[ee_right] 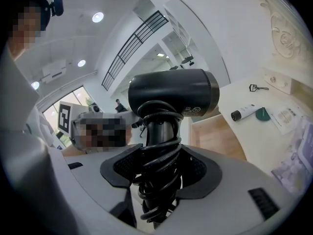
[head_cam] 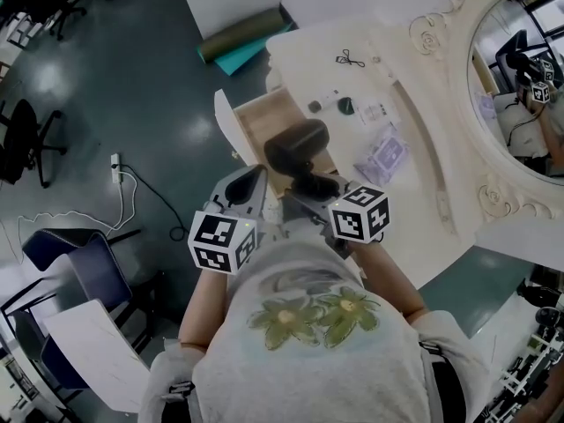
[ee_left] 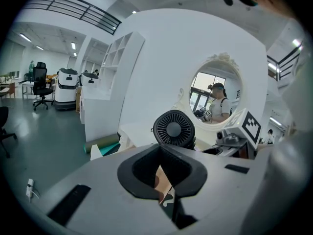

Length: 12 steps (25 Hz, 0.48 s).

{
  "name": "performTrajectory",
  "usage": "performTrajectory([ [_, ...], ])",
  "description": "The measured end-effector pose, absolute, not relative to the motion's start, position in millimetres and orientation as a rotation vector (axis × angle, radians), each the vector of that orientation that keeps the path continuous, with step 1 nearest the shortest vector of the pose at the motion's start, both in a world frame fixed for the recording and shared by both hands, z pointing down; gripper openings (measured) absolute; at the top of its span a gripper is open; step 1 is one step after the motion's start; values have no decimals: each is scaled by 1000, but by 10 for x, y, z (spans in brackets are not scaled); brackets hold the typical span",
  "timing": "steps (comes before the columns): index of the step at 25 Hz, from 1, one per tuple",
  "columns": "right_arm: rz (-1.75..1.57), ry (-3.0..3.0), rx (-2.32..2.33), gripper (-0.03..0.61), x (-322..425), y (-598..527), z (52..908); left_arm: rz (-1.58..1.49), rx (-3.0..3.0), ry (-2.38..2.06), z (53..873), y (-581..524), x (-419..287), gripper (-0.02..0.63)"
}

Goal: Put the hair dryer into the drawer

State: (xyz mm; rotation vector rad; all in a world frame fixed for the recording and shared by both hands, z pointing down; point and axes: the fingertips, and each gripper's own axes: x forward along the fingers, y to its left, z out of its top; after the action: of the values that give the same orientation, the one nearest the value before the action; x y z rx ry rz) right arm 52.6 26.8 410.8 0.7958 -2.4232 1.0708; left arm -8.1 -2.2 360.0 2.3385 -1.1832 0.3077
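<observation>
A black hair dryer [head_cam: 298, 151] with its cord wound round the handle is held upright over the near end of the open drawer [head_cam: 264, 117], whose wooden bottom is bare. My right gripper [head_cam: 322, 189] is shut on the cord-wrapped handle [ee_right: 157, 146], with the barrel [ee_right: 173, 94] above the jaws. The left gripper view shows the dryer's round rear grille [ee_left: 173, 129] just ahead. My left gripper [head_cam: 245, 189] hangs to the left of the dryer, near the drawer's front, with its jaws together and nothing in them [ee_left: 164, 180].
The cream vanity top [head_cam: 414, 227] carries a small bottle [ee_right: 243, 113], a dark green cone [ee_right: 263, 114], an eyelash curler [head_cam: 350, 58] and a purple packet [head_cam: 383, 155]. An oval mirror [head_cam: 520, 77] stands on the right. Rolled mats [head_cam: 242, 38] and chairs [head_cam: 84, 263] are on the floor.
</observation>
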Motion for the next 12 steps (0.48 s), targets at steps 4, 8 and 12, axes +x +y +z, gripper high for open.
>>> performTrajectory([
  [4, 1084, -2414, 794, 227, 483, 136, 4175, 320, 2331, -1180, 3651, -149, -122, 11],
  [8, 1083, -2399, 786, 227, 450, 36, 4241, 324, 2321, -1177, 3694, -225, -153, 10],
  [12, 1085, -2386, 780, 227, 420, -44, 4302, 329, 2308, -1180, 3745, -267, -188, 11],
])
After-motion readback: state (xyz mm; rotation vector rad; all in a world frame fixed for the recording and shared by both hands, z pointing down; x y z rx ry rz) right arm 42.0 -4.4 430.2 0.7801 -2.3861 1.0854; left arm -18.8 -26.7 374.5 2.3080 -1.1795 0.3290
